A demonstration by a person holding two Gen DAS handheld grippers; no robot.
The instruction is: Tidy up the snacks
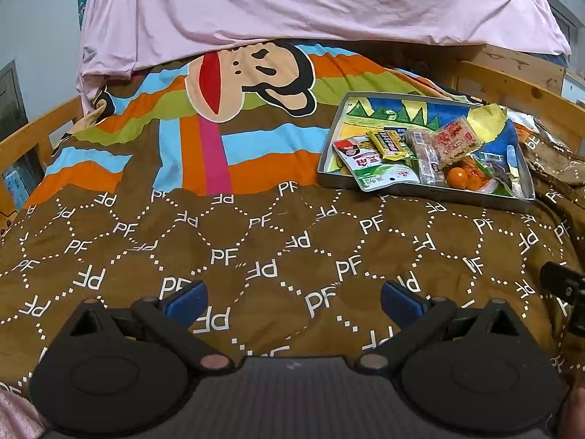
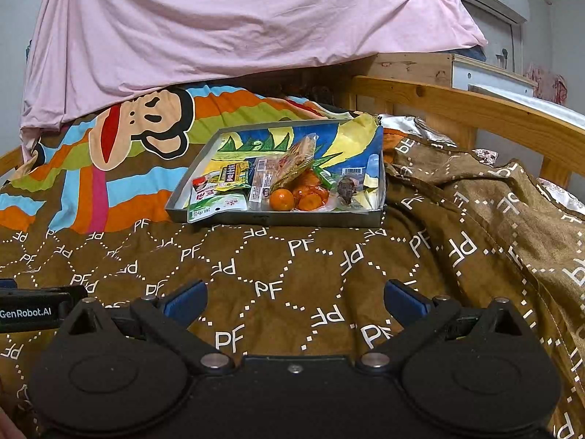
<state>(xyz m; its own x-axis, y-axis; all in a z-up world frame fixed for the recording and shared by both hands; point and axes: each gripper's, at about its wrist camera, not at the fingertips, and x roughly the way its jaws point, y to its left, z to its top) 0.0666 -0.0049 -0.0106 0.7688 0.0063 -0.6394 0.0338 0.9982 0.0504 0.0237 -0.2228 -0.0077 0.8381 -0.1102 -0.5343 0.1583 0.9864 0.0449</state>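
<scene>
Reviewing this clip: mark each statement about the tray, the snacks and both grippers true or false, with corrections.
1. The shallow grey metal tray sits on the brown patterned quilt. True.
2. The left gripper is shut on a packet. False: it is open and empty.
3. The green-and-white snack pouch overhangs the tray's front edge. True.
4. The right gripper touches the tray. False: it is open, short of it.
5. The orange round fruits lie outside the tray. False: inside.
</scene>
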